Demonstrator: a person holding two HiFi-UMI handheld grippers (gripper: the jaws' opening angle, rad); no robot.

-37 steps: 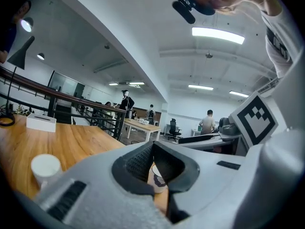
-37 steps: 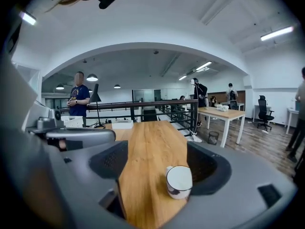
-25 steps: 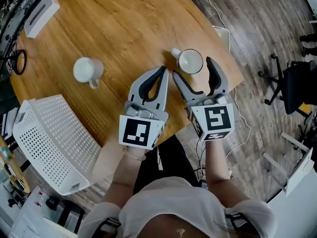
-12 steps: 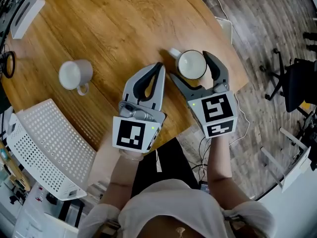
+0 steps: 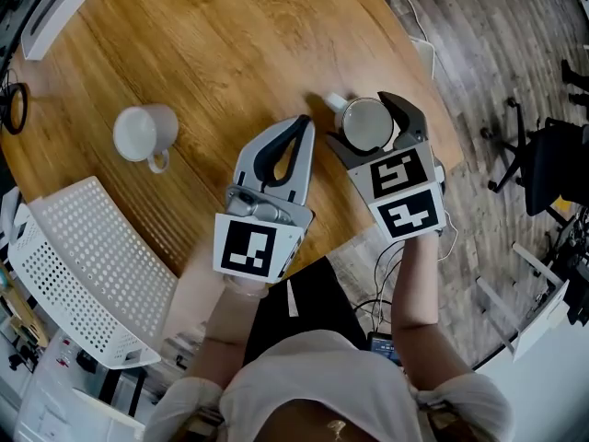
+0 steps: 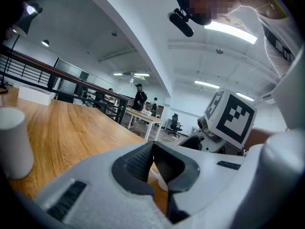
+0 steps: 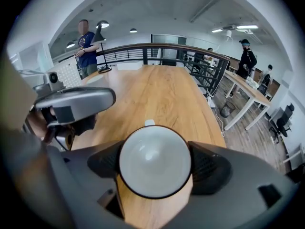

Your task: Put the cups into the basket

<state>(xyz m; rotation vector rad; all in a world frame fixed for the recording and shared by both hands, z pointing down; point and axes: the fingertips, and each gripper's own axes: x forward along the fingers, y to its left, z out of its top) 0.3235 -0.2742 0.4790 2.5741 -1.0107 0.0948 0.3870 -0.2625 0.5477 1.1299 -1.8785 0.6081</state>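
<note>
Right gripper (image 5: 366, 123): closed around the gripped cup (image 5: 365, 123), one pad laid against each side of it just under the rim

Gripped cup: seen from above in the right gripper view (image 7: 155, 162) as a white cup with a dark rim line, mouth upward, handle (image 7: 149, 123) turned away from the gripper; it is placed near the table's edge, and whether it is resting on the wood or raised off it cannot be told

Left gripper (image 5: 301, 125): tips brought together with nothing held; in its own view (image 6: 153, 143) the dark ribbed pads are seen meeting at the front, with a small gap left behind them through which wood is seen

Position of grippers: the two are held side by side over the near part of the table (image 5: 230, 44), the left one just beside the gripped cup

Second cup (image 5: 143, 132): left standing upright on the wood, well apart from both grippers, handle turned towards the basket; shown at the left edge of the left gripper view (image 6: 14, 142)

Basket (image 5: 83, 274): white and perforated, set at the table's edge beside the person, near the second cup but not touching it; no cup is seen inside

White box (image 5: 46, 21): placed at the far left corner of the table
</note>
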